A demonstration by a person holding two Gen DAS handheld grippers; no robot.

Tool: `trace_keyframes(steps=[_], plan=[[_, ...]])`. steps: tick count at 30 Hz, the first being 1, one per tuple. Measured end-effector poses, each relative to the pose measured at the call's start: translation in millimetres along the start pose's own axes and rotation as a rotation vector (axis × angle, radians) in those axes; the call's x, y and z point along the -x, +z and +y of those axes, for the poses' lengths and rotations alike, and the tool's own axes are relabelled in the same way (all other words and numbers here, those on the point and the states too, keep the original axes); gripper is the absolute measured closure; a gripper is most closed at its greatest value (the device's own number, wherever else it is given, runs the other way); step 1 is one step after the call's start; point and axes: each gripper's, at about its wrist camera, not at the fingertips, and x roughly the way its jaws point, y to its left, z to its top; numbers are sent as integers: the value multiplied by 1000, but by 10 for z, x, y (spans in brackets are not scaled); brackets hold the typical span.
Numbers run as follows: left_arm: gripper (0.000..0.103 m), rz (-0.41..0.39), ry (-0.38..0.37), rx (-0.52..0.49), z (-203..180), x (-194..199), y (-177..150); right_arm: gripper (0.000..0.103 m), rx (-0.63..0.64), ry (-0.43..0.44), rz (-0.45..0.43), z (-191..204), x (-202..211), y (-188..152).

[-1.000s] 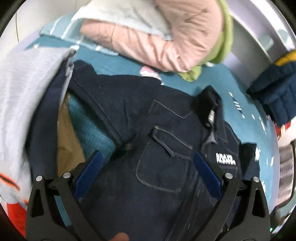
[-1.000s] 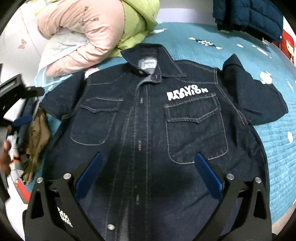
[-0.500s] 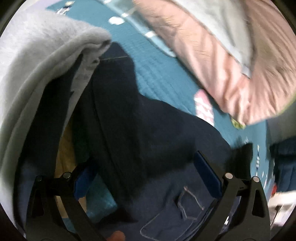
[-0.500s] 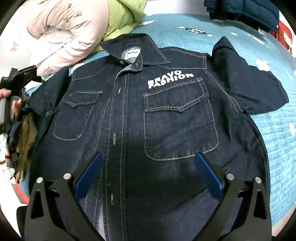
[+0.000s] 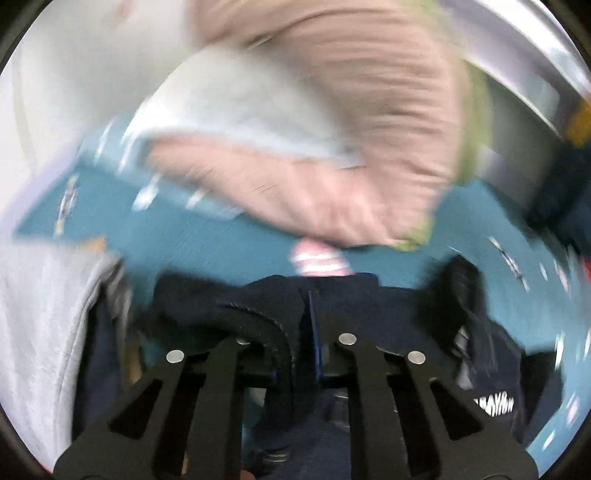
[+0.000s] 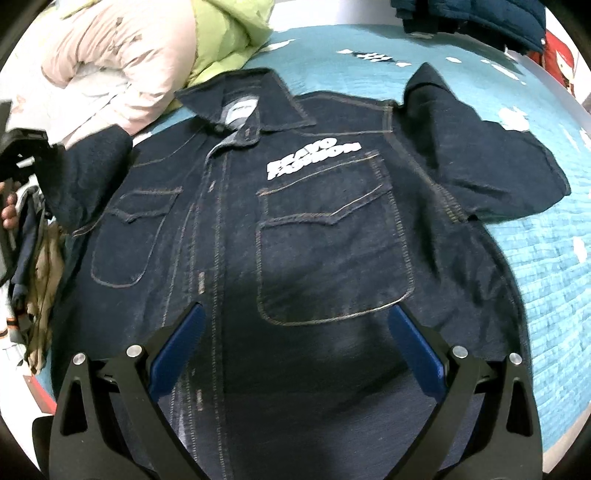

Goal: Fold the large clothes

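Note:
A dark denim shirt (image 6: pixel 295 258) with white lettering lies face up, buttoned and spread on the teal quilt (image 6: pixel 535 240). My right gripper (image 6: pixel 295 308) hovers open over its lower front, with nothing between the blue pads. In the blurred left wrist view, my left gripper (image 5: pixel 308 295) has its jaws closing, almost together, with the hem of the shirt's sleeve (image 5: pixel 258 314) pinched between them. The right wrist view shows that sleeve (image 6: pixel 92 173) raised off the quilt at the far left, beside a hand (image 6: pixel 9 214).
A pink padded coat (image 6: pixel 122 62) and a green jacket (image 6: pixel 229 37) are heaped beyond the collar. A navy jacket (image 6: pixel 472 18) lies at the far right. A pile of grey and tan clothes (image 6: pixel 33 277) sits along the bed's left edge.
My left gripper has gone from wide open to nearly together on the sleeve hem, and the sleeve has lifted. The right gripper has come lower and closer over the shirt front.

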Motion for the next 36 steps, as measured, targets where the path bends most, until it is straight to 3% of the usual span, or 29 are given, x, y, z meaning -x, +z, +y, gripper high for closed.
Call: trace_keyframes(steps=[3, 6, 8, 10, 11, 13, 14, 16, 19, 21, 23, 25, 29, 33, 35, 36], plan=[[91, -64, -75, -224, -777, 256, -266, 7, -32, -29, -34, -175, 32, 76], [91, -17, -109, -435, -1473, 173, -780, 7, -81, -54, -67, -400, 54, 155], [86, 78, -114, -507, -1697, -35, -1134, 7, -102, -57, -75, -552, 35, 199], [48, 144, -100, -587, -1809, -208, -1442, 7, -111, -54, -68, -646, 2, 232], [42, 133, -87, -639, -1842, -229, -1585, 7, -112, -47, -71, -683, -5, 256], [18, 62, -66, -714, -1859, -132, -1773, 7, -123, -36, -74, -727, -7, 298], [14, 17, -64, -738, -1847, -36, -1845, 7, -125, -27, -84, -731, 6, 332], [12, -36, -52, -723, -1718, 95, -1877, 7, -119, -15, -91, -697, 26, 386], [12, -54, -47, -628, -1365, 254, -1794, 7, -65, 23, -122, -490, 84, 524], [11, -48, 26, -527, -1043, 266, -1724, 7, -3, 43, -143, -263, 123, 597], [11, 0, 78, -429, -756, 187, -1648, 7, 59, 80, -158, 8, 143, 664], [11, 73, 81, -302, -408, 11, -1567, 7, 131, 104, -173, 330, 150, 705], [11, 209, 116, -208, -30, -364, -1535, 7, 276, 144, -181, 1080, 90, 734], [11, 320, 20, -35, 276, -567, -1488, 7, 375, 180, -155, 1690, -75, 741], [11, 316, 11, -46, 275, -578, -1466, 7, 401, 181, -129, 1984, -221, 799], [10, 334, -11, -6, 337, -613, -1461, 10, 403, 191, -116, 2065, -273, 812]])
